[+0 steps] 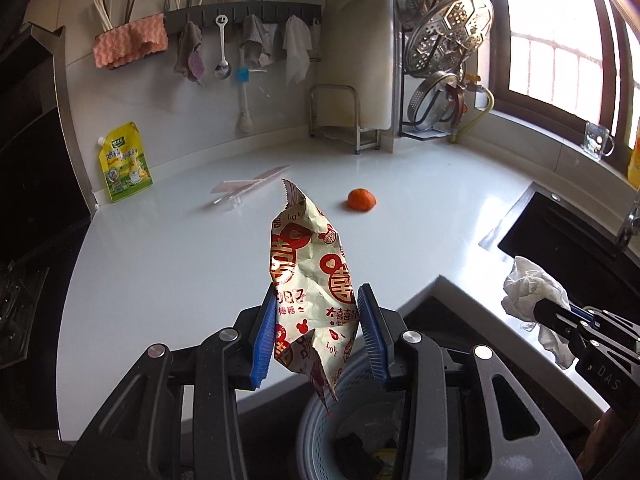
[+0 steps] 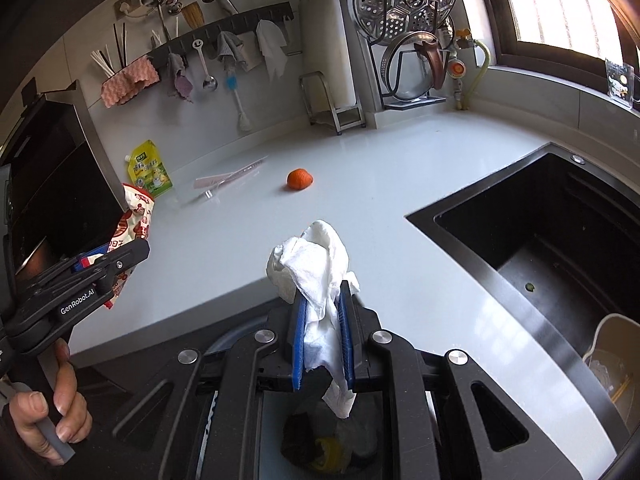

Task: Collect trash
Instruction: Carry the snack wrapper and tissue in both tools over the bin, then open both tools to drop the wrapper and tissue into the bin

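Left wrist: left gripper (image 1: 318, 332) clamps "LOVE" wrapper (image 1: 312, 276); "DAS"-marked right gripper (image 2: 323, 332) pinches tissue (image 2: 316, 276)

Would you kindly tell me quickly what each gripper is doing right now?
Left gripper: shut on the printed candy wrapper, above the bin.
Right gripper: shut on the crumpled white tissue.

Daylight from the window (image 1: 560, 40) glares on the countertop (image 1: 400, 184); fisheye edges bend.
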A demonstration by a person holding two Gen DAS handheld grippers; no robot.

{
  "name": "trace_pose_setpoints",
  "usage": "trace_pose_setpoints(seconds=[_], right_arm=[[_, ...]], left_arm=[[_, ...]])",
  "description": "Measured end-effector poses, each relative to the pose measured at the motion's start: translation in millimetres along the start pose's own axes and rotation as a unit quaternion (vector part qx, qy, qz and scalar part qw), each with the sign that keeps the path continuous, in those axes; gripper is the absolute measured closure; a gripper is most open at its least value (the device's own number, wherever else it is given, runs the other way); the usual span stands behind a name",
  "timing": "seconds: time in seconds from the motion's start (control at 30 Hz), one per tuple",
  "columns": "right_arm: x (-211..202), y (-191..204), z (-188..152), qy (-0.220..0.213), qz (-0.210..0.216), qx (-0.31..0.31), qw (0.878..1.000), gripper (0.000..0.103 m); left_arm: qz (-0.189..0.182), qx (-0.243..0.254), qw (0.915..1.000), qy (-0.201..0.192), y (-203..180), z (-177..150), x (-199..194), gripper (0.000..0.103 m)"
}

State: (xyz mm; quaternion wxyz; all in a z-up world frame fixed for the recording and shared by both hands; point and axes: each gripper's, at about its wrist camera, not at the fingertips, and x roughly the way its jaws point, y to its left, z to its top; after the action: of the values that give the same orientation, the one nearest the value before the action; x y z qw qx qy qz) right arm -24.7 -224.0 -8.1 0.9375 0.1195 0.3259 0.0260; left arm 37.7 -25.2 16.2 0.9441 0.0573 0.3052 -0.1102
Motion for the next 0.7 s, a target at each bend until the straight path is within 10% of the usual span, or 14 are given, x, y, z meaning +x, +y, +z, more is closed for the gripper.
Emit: trace_pose_setpoints(seconds=[0.7], right_arm=[[13,11,-71,0.075,0.012,-0.006,0.997,0.088]], left_arm=[[-0.025,0.005,0.9956,0.09,-22,-81,10,0.064]])
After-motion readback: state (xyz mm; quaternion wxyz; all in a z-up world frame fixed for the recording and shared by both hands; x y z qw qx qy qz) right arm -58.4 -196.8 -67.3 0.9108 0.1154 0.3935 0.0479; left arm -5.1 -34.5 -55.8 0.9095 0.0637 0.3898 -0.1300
